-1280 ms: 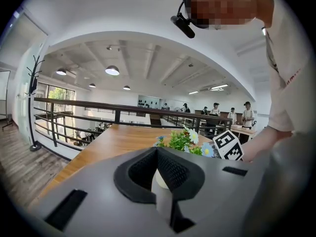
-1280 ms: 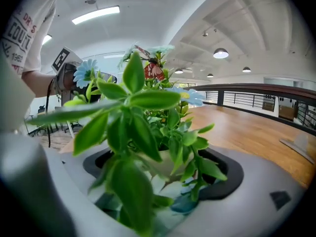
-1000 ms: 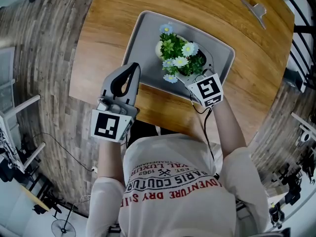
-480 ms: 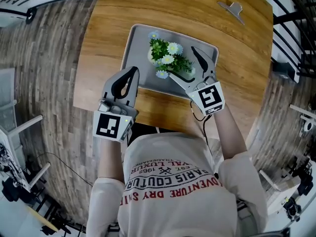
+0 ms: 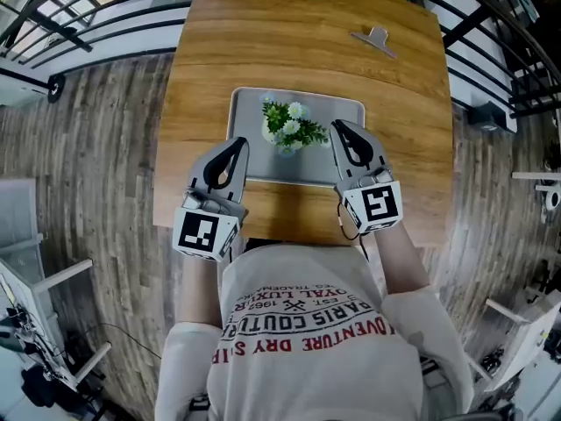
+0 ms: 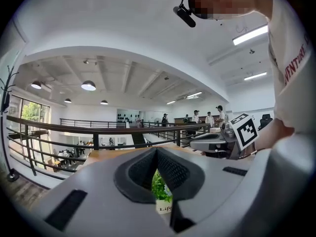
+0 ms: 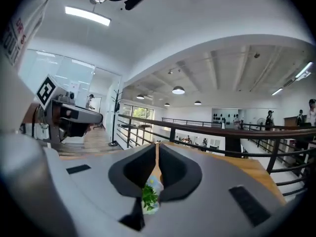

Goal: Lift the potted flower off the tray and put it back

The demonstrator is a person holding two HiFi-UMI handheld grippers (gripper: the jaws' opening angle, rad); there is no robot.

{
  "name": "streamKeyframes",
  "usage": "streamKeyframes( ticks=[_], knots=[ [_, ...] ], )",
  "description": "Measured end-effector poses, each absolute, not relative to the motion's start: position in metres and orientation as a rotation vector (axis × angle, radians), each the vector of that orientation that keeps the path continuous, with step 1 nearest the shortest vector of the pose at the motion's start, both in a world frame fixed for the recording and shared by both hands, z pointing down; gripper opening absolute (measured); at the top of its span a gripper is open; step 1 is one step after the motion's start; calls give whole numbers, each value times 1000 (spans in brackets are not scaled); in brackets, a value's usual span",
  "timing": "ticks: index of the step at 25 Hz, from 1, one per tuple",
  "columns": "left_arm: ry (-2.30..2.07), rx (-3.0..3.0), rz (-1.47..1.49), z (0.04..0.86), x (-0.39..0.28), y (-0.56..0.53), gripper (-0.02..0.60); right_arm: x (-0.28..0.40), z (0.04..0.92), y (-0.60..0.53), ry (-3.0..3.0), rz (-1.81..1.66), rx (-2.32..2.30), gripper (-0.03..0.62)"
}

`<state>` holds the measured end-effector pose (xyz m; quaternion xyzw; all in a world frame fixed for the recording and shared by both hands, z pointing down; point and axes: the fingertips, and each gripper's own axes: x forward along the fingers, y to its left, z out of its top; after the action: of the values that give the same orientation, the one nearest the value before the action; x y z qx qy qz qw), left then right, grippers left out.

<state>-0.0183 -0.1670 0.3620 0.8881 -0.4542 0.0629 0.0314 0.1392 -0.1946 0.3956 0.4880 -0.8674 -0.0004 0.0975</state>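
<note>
The potted flower (image 5: pixel 289 128), white and blue blooms over green leaves in a white pot, stands upright on the grey tray (image 5: pixel 250 163). My left gripper (image 5: pixel 238 140) hangs shut over the tray's near left part, apart from the plant. My right gripper (image 5: pixel 336 126) is just right of the flower; its jaws have just been closing and hold nothing. In the left gripper view the flower (image 6: pixel 160 186) shows beyond the shut left gripper (image 6: pixel 157 151). The right gripper view shows the flower (image 7: pixel 149 195) below the closed right gripper (image 7: pixel 157 144).
The tray lies on a wooden table (image 5: pixel 307 33) with a small grey metal piece (image 5: pixel 375 39) at its far right. Black railings (image 5: pixel 96 38) and plank floor surround the table. People stand far off in the hall (image 6: pixel 207 118).
The right gripper has drawn back from the pot, risen and shut its jaws with nothing in them. The left gripper rose too. The table looks farther below, with the flower still on the tray.
</note>
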Motion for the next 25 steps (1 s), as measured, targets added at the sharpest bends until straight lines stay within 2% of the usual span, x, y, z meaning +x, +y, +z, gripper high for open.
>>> streamKeyframes(
  ticks=[14, 25],
  knots=[
    [-1283, 2976, 162, 294, -24, -177, 12, 142, 309, -182, -2562, -149, 1684, 26],
    [-1288, 2971, 143, 287, -22, -182, 12, 145, 304, -181, -2557, -132, 1708, 26]
  ],
)
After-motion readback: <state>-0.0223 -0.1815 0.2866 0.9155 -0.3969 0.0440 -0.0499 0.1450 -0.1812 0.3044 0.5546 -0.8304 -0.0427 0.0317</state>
